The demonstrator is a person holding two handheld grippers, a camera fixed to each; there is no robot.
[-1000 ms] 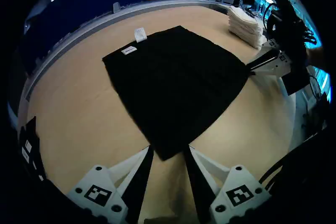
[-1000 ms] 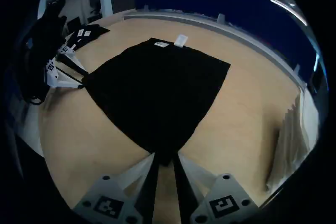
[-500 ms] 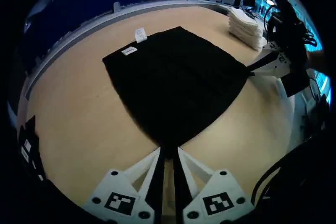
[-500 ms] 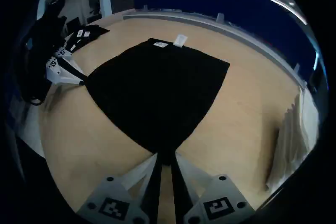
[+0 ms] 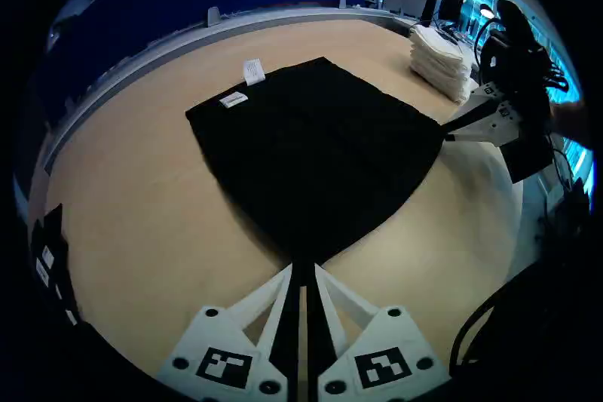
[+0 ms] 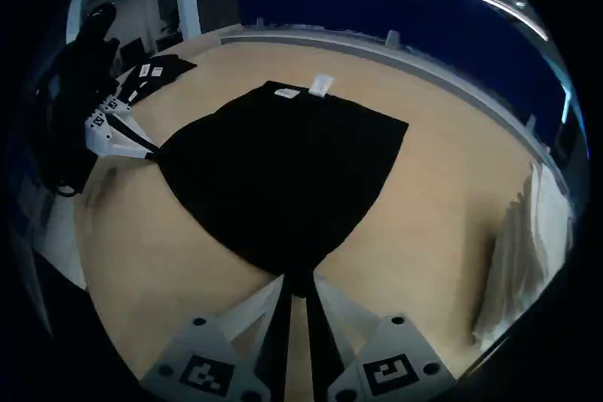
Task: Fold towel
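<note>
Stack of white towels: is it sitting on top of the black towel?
No, the stack of white towels sits on the bare table, apart from the black towel.

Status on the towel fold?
Left gripper shut on a towel corner. Right gripper shut on the adjacent corner. Towel spread on table, not yet folded. White stack apart from it.

Matt cloth on a smooth, pale worktop

The black towel (image 5: pixel 316 145) is matt, light-absorbing cloth with 2 white tags (image 5: pixel 234 99). The worktop (image 5: pixel 151 198) looks like smooth, pale wood with a faint sheen. The left tongs (image 5: pixel 304 270) and right tongs (image 6: pixel 297 283) look like matt white plastic with black fingers. The stack of white towels (image 5: pixel 441 62) is soft cloth.
</note>
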